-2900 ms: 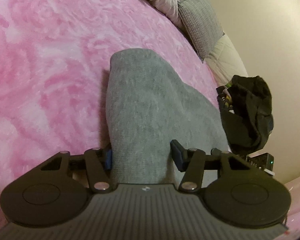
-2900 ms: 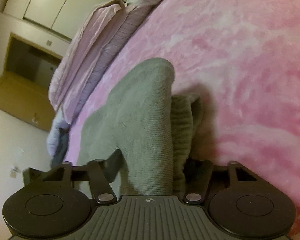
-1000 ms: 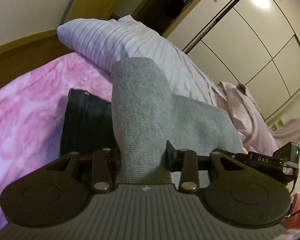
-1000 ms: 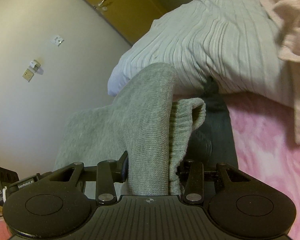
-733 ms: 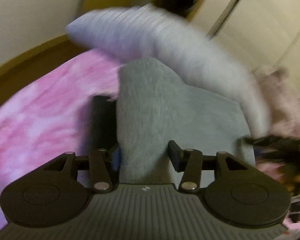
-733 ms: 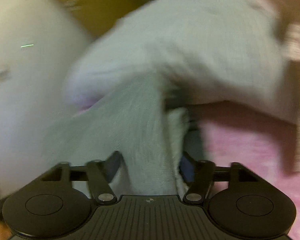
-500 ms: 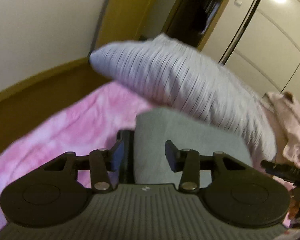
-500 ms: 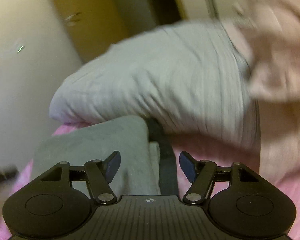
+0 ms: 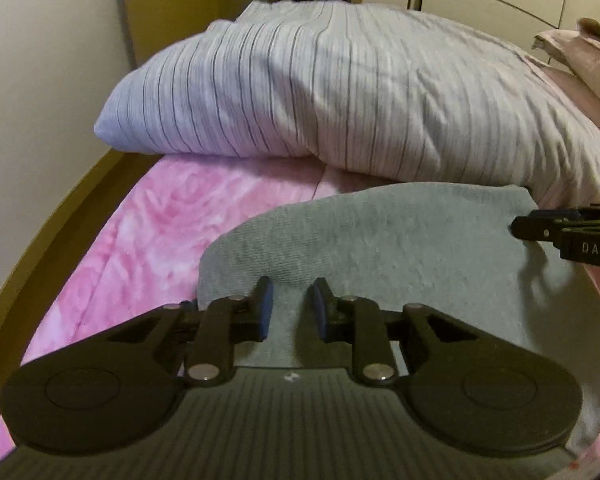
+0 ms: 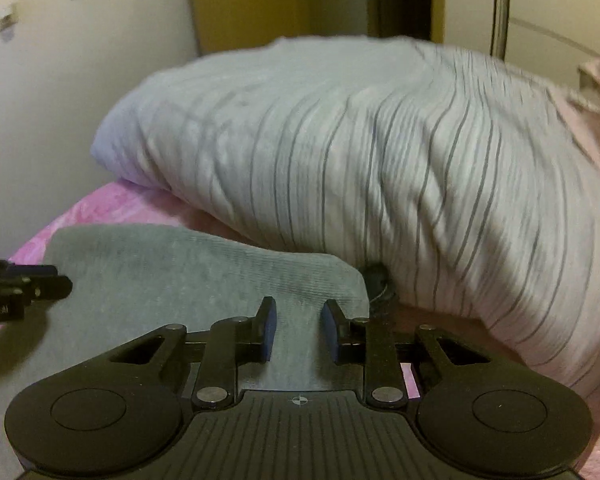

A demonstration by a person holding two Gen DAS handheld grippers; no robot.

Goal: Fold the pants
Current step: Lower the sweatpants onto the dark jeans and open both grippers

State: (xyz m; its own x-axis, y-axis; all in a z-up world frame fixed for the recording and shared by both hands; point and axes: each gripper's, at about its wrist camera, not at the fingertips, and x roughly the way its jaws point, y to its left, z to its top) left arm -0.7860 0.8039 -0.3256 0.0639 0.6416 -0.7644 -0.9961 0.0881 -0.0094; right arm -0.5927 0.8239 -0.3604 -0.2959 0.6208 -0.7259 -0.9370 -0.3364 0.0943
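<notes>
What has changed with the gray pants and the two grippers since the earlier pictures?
Both grippers let go. The left gripper and right gripper, earlier shut on raised folds of the gray pants, are now open. The pants were carried toward the striped pillow and now lie flat before it. They remain on the pink blanket.

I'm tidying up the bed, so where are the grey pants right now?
In both wrist views the grey pants lie flat on the pink blanket, just in front of the striped pillow.
</notes>
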